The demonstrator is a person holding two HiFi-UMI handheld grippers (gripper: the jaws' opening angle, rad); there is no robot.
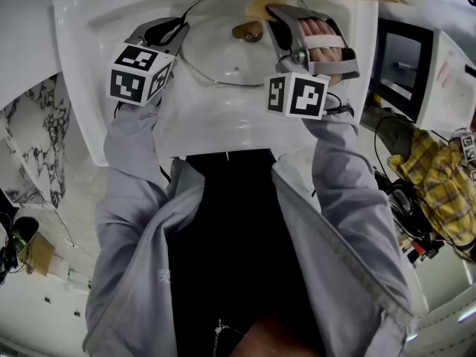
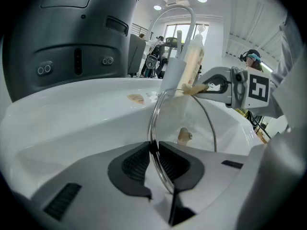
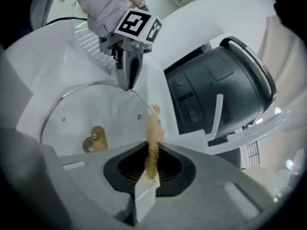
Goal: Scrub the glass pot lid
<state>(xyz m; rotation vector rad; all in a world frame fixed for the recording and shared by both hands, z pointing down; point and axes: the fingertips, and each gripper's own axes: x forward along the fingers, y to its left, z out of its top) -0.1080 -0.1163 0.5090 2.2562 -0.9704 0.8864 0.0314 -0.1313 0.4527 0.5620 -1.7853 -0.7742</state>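
The glass pot lid [image 1: 223, 47] with a metal rim and a brown knob [image 1: 248, 30] stands tilted in the white sink [image 1: 97, 88]. My left gripper [image 1: 181, 30] is shut on the lid's left rim; in the left gripper view the rim [image 2: 154, 128] runs between the dark pads [image 2: 135, 163]. My right gripper [image 1: 274, 12] is shut on a tan scrub pad [image 1: 258, 6] at the lid's far right edge. In the right gripper view the pad [image 3: 152, 145] sticks up from the jaws, next to the lid [image 3: 91, 111] and above its knob [image 3: 94, 140].
A dark rounded appliance [image 3: 220, 90] stands on the counter just past the sink. A curved faucet [image 2: 178, 13] rises behind the lid. A yellow plaid cloth [image 1: 439, 184] and a screen [image 1: 405, 62] lie to the right of the sink.
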